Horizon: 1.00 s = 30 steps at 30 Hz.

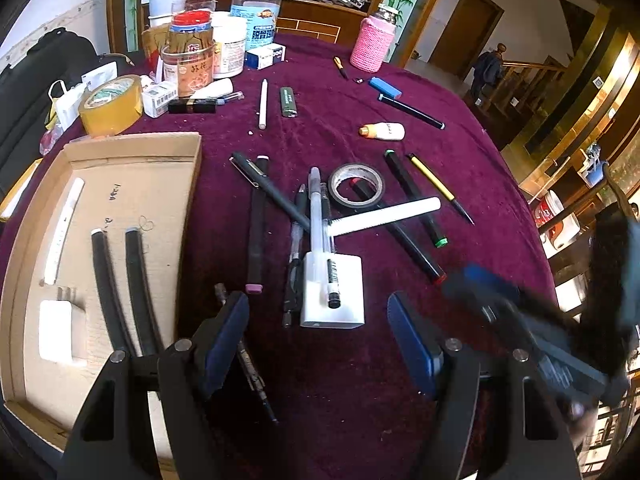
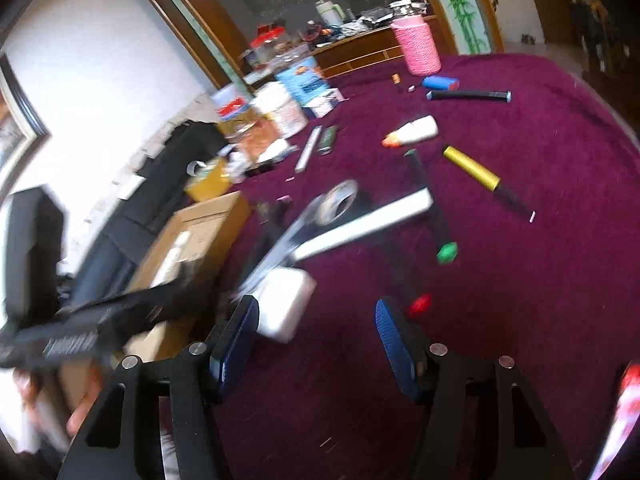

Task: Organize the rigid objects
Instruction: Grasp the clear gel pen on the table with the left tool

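At the left of the left wrist view sits the cardboard tray (image 1: 132,148), already holding a white adapter, two black pens and a white pen. Low in the frame the left gripper (image 1: 318,340) hangs with jaws wide apart and nothing between them, aimed at the white charger block (image 1: 340,296) at lower centre. A clear gel pen (image 1: 318,216) lies across the block's top, and black pens, a white marker (image 1: 384,216) and a roll of black tape (image 1: 356,186) are piled just behind. Lifting the gel pen off first looks wise, so the block comes away clean.

At lower right the right gripper (image 2: 316,336), blurred, is also spread wide and empty, near the red-capped pen (image 2: 420,304). Gripping pens at mid-shaft should prevent tipping.
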Motion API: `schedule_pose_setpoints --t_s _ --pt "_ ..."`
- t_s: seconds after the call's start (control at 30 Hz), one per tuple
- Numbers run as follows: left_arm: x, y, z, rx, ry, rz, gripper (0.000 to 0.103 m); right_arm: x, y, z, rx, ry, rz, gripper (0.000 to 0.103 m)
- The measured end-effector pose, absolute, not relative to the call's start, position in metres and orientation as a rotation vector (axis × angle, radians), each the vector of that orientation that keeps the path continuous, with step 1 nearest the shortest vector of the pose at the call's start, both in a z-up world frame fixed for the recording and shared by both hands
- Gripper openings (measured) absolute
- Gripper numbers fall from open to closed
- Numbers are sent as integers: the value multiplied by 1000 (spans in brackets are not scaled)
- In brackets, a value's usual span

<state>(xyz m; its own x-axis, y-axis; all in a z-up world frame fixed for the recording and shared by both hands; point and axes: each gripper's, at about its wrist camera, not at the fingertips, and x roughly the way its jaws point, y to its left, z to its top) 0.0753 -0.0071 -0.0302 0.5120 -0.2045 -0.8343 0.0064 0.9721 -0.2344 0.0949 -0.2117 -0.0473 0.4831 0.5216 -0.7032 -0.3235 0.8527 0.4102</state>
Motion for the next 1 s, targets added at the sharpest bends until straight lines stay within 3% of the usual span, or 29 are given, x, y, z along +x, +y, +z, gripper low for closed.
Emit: schedule_pose_setpoints --t_s 0.17,0.33,0.57,0.6,0.67,1.0 --pt "81 -12 -32 -199 1035 -119 71 132 -203 -67 131 990 439 64" --pt "88 -18 -36 -182 1043 -111 71 143 -205 -87 102 1019 377 51" --pt "106 -28 -46 -172 1069 -115 70 141 -201 -91 47 998 372 46" --pt "107 -28 -46 -170 1069 -114 69 142 -200 -91 45 996 368 42" --pt "110 -29 -46 -166 1069 -111 68 141 -201 -91 42 994 360 32" --pt "137 -17 -50 -223 1106 -108 56 136 -199 -91 48 998 381 20"
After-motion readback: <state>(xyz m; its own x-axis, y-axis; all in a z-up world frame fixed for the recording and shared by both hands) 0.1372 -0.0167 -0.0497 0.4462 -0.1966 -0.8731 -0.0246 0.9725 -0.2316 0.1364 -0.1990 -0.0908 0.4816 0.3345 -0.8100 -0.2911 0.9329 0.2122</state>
